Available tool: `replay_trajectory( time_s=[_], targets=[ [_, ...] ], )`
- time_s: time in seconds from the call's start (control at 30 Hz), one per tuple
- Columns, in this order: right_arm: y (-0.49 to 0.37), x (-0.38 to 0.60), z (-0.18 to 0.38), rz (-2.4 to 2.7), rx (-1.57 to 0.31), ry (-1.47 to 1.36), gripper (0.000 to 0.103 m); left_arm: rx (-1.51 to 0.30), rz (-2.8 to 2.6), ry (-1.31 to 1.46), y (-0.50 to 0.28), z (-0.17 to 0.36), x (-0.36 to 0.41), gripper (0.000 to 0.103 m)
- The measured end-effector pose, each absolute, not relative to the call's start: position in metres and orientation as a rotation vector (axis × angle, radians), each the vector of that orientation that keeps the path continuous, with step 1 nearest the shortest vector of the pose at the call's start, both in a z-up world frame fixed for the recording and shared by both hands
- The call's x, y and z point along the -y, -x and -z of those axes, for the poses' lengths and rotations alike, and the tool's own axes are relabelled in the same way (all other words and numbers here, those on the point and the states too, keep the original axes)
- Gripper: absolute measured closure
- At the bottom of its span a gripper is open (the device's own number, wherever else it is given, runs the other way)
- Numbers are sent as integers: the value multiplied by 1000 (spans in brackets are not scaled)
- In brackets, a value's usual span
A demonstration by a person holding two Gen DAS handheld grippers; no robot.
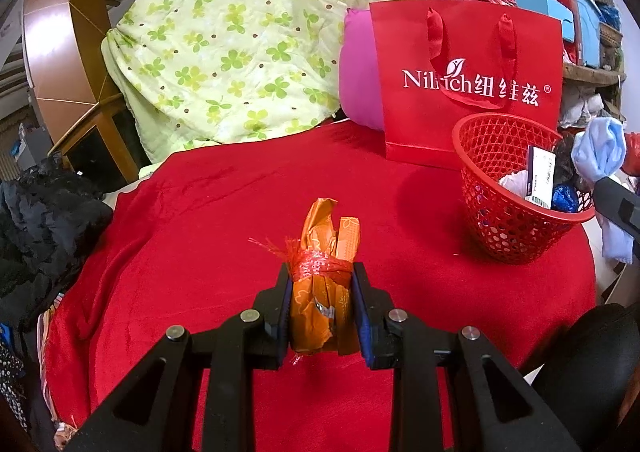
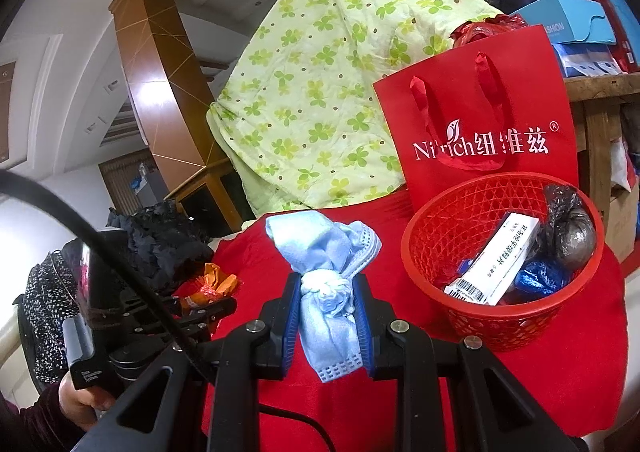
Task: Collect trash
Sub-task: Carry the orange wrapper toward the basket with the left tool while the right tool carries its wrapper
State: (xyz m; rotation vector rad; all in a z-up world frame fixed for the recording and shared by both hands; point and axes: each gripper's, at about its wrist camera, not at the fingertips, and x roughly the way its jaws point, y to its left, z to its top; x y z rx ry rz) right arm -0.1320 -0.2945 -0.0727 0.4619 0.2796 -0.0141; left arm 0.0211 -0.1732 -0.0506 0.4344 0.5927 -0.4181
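Observation:
My left gripper (image 1: pixel 321 272) is shut on an orange wrapper bundle (image 1: pixel 326 252) tied with red string, held over the red cloth (image 1: pixel 200 220). The same bundle (image 2: pixel 214 286) and the left gripper (image 2: pixel 208 302) show at the left of the right wrist view. My right gripper (image 2: pixel 327 282) is shut on a knotted light-blue face mask (image 2: pixel 324 252). A red mesh basket (image 1: pixel 516 228) stands at the right; in it (image 2: pixel 480 312) lie a white box (image 2: pixel 498 264), a blue wad (image 2: pixel 540 278) and a grey-black bag (image 2: pixel 568 228). The blue mask (image 1: pixel 600 150) hangs just beyond the basket.
A red paper gift bag (image 1: pixel 468 80) stands right behind the basket, with a pink cushion (image 1: pixel 358 76) and a green clover-print quilt (image 1: pixel 240 36) behind. Dark clothes (image 1: pixel 48 220) are heaped at the cloth's left edge. Boxes (image 2: pixel 572 22) are stacked at the far right. A hand (image 2: pixel 80 400) holds the left gripper's handle.

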Motion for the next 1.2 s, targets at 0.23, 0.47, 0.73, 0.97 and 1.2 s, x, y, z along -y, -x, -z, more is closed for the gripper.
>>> replay_trajectory(
  time_s=[0.23,0.47,0.73,0.97,1.2],
  targets=[
    [128,302,72,19,-267,-467,76,-597,423,-452,-23,53,183,74],
    [122,309,75,20,-257,-476,76,-602,425,-476,-26,57,192,74],
    [118,317,90,14,-262,-499,76,-616,431,-495,-29,62,204,74],
    [118,328,98,22,-261,-523,76,-624,439,-514,-30,66,216,74],
    [121,338,93,36,-238,-518,76,-614,455,-526,-31,64,231,74]
  ],
)
